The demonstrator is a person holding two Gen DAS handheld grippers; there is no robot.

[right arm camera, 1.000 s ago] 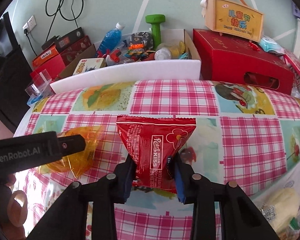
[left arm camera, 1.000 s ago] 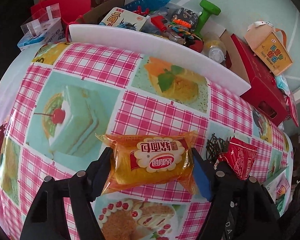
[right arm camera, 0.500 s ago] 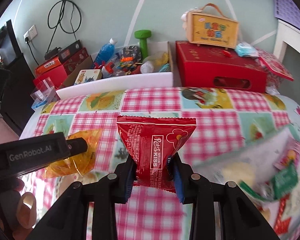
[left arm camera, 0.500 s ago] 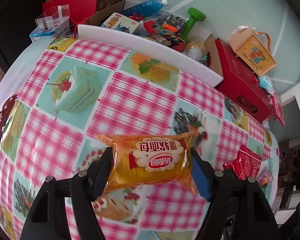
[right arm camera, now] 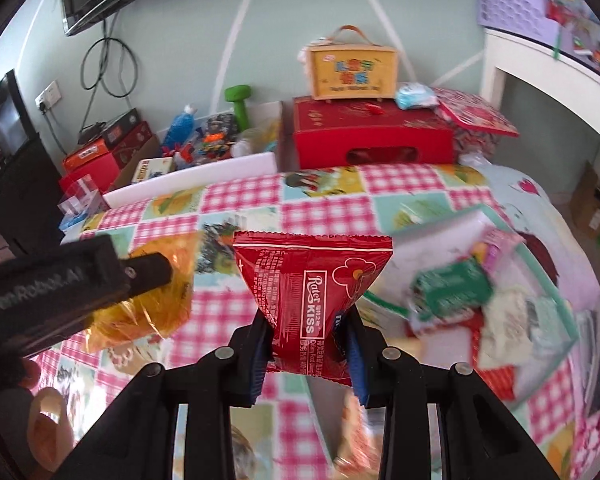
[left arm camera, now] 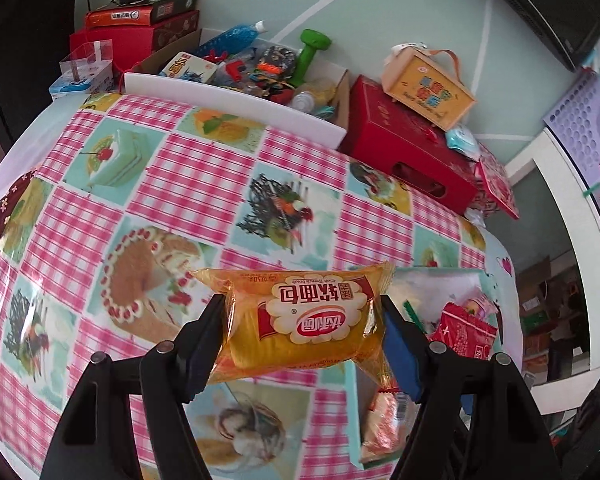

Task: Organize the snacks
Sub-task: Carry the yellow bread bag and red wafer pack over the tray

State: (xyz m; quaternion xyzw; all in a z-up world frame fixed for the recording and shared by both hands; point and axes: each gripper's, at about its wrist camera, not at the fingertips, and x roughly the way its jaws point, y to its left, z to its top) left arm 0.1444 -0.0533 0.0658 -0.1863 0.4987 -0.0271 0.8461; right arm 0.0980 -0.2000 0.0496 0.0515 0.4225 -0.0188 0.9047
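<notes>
Orange cellophane fills the centre of the left wrist view: the left gripper (left arm camera: pixel 302 320) is clenched on a soft bread pack (left arm camera: pixel 306 320), fingers pressing its two short ends, pack held crosswise above the tablecloth (left arm camera: pixel 172 168). In the right wrist view the same pack (right arm camera: pixel 148 292) shows at 9 o'clock, w/ the left tool's black body across it.

Moving right, the right gripper (right arm camera: pixel 306 344) is clamped on a red wafer packet (right arm camera: pixel 312 280), pinched at its narrow lower part, wide top edge standing up at 12 o'clock. Both snacks are off the table, mid-air.

Further right, at approx 3 o'clock in the right view, a pale tray (right arm camera: pixel 540 264) holds other snacks, blurred, so contents can't be read; the left view shows its corner (left arm camera: pixel 440 276) at 3 o'clock too.

Judged risks: the bread is squashy, so a hard squeeze could crush it or burst the wrapper. The red packet is held by a slim bit of slick foil and could slide out if swung fast. The two tools are close side by side; heading for the tray together, they could clash or knock snacks out.
</notes>
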